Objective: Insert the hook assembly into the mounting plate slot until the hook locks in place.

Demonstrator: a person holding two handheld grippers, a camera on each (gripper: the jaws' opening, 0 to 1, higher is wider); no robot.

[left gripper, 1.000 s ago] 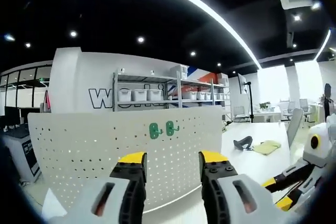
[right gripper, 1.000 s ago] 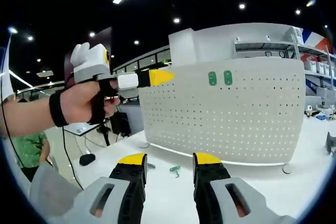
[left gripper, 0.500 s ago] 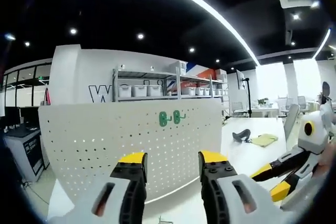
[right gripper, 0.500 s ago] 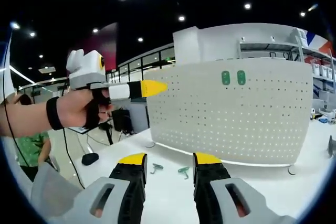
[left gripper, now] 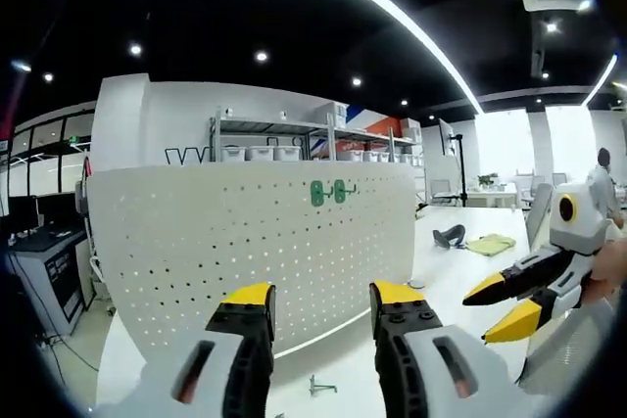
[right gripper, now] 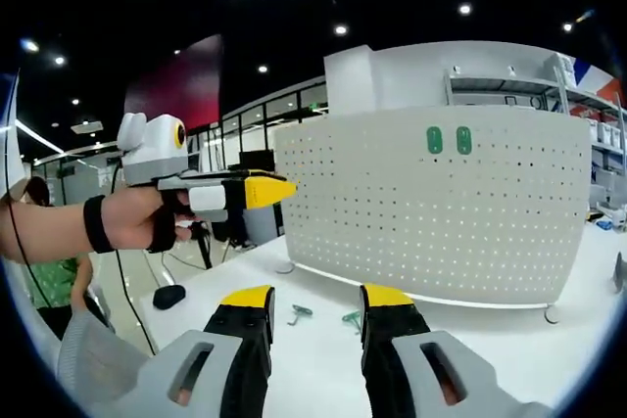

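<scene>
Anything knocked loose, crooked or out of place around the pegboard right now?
Mostly tidy: the white perforated pegboard stands upright with two green hooks mounted level near its top. Two more small green hooks lie loose on the white table, unmounted.

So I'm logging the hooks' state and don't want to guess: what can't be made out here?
- Two green hooks on the white perforated mounting plate: too small in both views to tell whether locked.
- Loose green hooks on the white table: the right gripper partly hides one.
- Small grey hook, left gripper view: shape unclear.

Dark ceiling with light strip [left gripper: 392, 7], metal shelving [left gripper: 284, 144] with bins, bright windows [left gripper: 529, 144] behind.
</scene>
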